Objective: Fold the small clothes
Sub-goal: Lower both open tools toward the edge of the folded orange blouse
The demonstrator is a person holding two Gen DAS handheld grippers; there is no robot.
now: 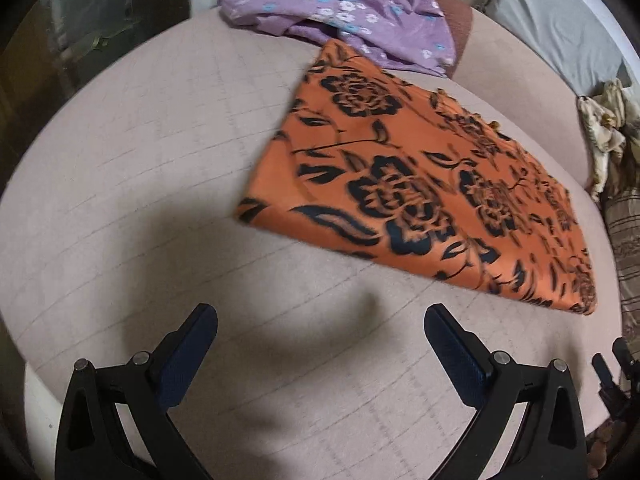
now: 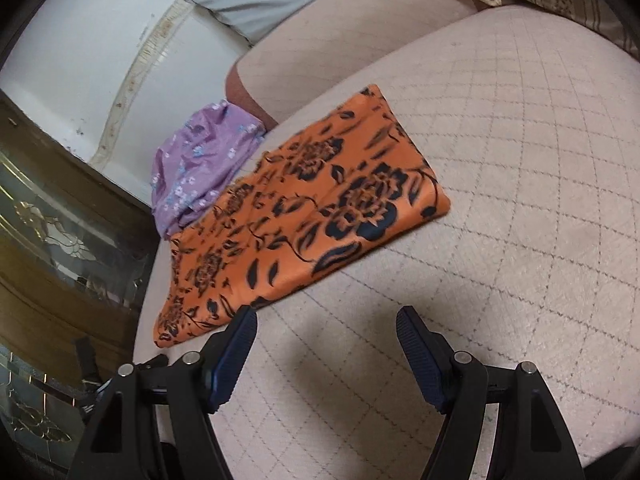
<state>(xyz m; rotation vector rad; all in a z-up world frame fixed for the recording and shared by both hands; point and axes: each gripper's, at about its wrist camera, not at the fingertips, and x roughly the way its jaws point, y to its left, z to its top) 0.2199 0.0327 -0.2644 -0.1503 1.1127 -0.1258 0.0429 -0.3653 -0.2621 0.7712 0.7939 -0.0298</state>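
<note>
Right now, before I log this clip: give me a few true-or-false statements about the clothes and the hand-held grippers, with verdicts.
1. The orange floral cloth lies flat and folded on the bed. True.
2. The purple floral garment is neatly folded. False: it lies crumpled beyond the orange cloth.
3. The left hand-held gripper is open and empty. True.
4. The right hand-held gripper clamps the orange cloth. False: it is open, holding nothing.

No text, label, brand, number or sign could be read in either wrist view. The cloths ahead of the claws carried only flower prints, without any lettering.
</note>
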